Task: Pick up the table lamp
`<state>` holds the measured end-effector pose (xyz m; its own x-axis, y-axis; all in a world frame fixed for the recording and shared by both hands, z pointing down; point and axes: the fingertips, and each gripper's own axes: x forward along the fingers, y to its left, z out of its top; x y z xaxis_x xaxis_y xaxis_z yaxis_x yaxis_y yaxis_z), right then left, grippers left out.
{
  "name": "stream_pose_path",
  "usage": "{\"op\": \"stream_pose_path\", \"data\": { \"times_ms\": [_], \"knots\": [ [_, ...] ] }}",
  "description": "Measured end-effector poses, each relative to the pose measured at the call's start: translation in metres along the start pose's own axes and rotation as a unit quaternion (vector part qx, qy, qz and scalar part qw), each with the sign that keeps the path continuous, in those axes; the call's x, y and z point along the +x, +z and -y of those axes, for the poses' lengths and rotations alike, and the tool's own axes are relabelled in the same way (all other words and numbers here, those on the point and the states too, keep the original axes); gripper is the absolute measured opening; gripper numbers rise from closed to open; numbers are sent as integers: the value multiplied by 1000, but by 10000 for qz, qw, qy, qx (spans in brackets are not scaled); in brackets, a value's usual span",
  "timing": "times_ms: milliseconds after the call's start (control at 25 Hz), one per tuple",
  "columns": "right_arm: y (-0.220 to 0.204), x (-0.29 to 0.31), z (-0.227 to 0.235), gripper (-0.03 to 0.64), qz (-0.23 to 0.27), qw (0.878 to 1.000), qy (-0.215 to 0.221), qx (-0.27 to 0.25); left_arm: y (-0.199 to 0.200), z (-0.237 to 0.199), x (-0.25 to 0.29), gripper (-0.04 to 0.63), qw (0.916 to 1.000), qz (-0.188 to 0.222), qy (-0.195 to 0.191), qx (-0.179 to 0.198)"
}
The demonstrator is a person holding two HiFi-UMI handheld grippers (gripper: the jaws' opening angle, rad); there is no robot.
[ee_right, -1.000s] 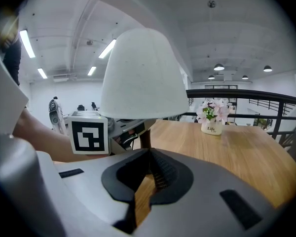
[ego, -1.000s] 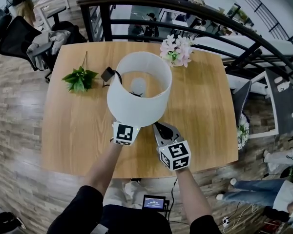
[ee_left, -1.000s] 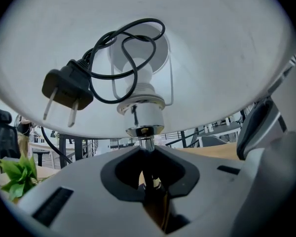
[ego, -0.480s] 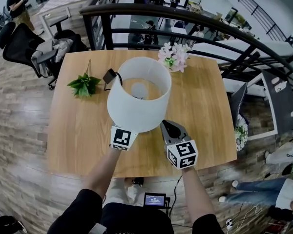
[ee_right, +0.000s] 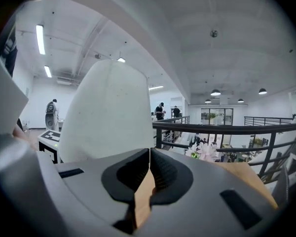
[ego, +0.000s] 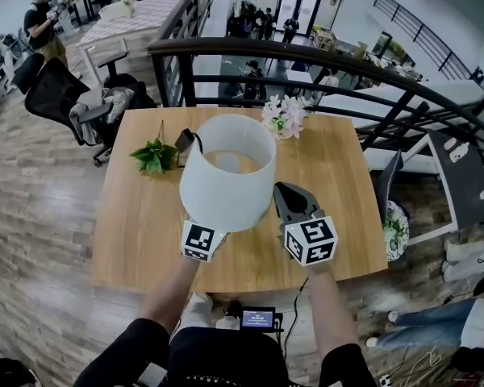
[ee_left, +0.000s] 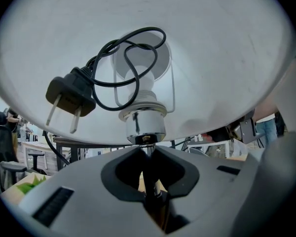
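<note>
Two claws clenched: left claw [ee_left: 148, 151] on lamp stem [ee_left: 149, 184] (hidden under shade [ego: 226, 188]), right claw [ee_right: 149, 151] empty.

**Right gripper [ee_right: 149, 152] beside the table lamp [ee_right: 106, 112], jaws closed and empty.**
The two dark pads meet tip to tip with nothing between them. The lamp's white shade rises beyond the jaws, slightly to their left. To the right of the shade runs a black railing [ee_right: 227, 128]. Below the railing, pale pink flowers [ee_right: 203, 152] stand on a wooden table [ee_right: 244, 177].
</note>
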<state>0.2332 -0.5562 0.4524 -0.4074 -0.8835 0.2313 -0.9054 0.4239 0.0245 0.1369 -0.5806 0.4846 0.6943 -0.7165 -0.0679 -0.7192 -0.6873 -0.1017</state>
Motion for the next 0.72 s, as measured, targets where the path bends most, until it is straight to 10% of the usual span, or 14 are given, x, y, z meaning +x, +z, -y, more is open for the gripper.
{"op": "stream_pose_path", "data": {
  "times_ms": [720],
  "knots": [
    [13,-69,-41,28,228,9993,260,-165,36,46,-64,58,9996,-187,200,22]
  ]
}}
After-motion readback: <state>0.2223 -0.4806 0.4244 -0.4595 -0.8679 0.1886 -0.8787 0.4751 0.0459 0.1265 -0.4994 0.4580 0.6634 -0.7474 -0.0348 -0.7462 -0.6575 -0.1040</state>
